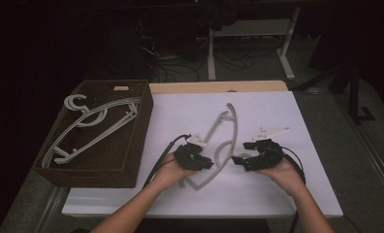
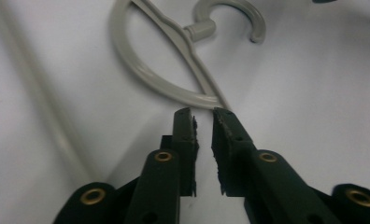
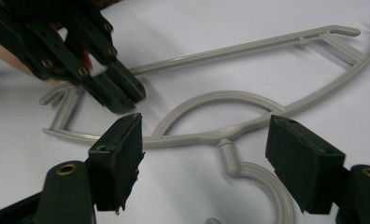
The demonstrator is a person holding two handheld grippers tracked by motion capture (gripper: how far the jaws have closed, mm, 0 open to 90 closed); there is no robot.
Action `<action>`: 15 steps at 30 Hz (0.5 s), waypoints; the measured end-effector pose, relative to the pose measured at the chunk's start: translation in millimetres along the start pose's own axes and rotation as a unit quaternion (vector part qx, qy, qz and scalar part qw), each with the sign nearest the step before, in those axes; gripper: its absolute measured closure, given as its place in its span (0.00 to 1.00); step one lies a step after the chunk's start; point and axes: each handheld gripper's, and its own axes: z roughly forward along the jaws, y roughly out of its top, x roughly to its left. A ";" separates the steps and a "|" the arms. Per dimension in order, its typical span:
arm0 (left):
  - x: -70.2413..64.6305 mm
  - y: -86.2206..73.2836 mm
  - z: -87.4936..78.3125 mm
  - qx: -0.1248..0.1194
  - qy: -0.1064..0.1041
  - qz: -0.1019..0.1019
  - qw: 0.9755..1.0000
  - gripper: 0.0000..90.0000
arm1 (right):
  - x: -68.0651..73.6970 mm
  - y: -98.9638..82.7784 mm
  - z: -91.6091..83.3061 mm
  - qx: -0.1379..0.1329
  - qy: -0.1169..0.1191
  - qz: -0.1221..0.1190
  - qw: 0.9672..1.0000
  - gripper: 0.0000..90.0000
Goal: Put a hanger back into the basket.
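A white-topped table (image 1: 277, 194) is seen from above, with two forearms entering from the near edge, each hand holding a black two-jaw gripper. A pale grey plastic clothes hanger (image 1: 227, 141) lies flat on the white surface between the two grippers, its hook curling toward the right. At the far left of the table, a dark brown woven basket (image 1: 127, 160) holds more grey hangers (image 1: 90, 124), which suggests the loose hanger is meant to be lifted and placed with them.

The left gripper (image 1: 210, 164) is held low at the hanger's left side. In the left gripper view its jaws stand only slightly apart, with nothing between the pads (image 2: 223, 140); the hanger's loop (image 2: 164, 79) lies just beyond the tips, so nothing is gripped. The narrow gap looks suited to pinching the thin plastic bar.

The right gripper (image 1: 236, 160) rests near the hanger's hook. In the right gripper view its jaws are spread wide and empty, with the hook (image 3: 262, 179) and neck of the hanger lying between and beyond them, untouched. It appears placed to steady or take the hook end while the other side is picked up.
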 end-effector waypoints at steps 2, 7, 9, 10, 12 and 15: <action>3.5 -3.8 -9.4 -0.010 0.007 -0.002 1.000 0.80 | -0.2 0.4 0.5 0.000 -0.002 0.001 1.000 0.30; 12.4 -18.4 -33.1 -0.036 0.013 -0.008 0.999 0.61 | -3.8 4.6 1.7 0.001 -0.015 0.009 1.000 0.34; 15.2 -25.0 -42.0 -0.045 0.014 -0.010 0.999 0.54 | -6.3 7.1 2.7 0.003 -0.024 0.014 1.000 0.37; 16.1 -27.1 -44.7 -0.049 0.013 -0.013 0.999 0.51 | -7.8 8.8 3.8 0.006 -0.028 0.016 0.999 0.40; 18.0 -32.5 -51.0 -0.058 0.015 -0.021 0.998 0.46 | -10.6 12.4 7.0 0.013 -0.033 0.017 0.999 0.45; 19.7 -39.5 -57.6 -0.066 0.022 -0.032 0.997 0.41 | -15.0 17.9 12.2 0.017 -0.036 0.022 0.999 0.51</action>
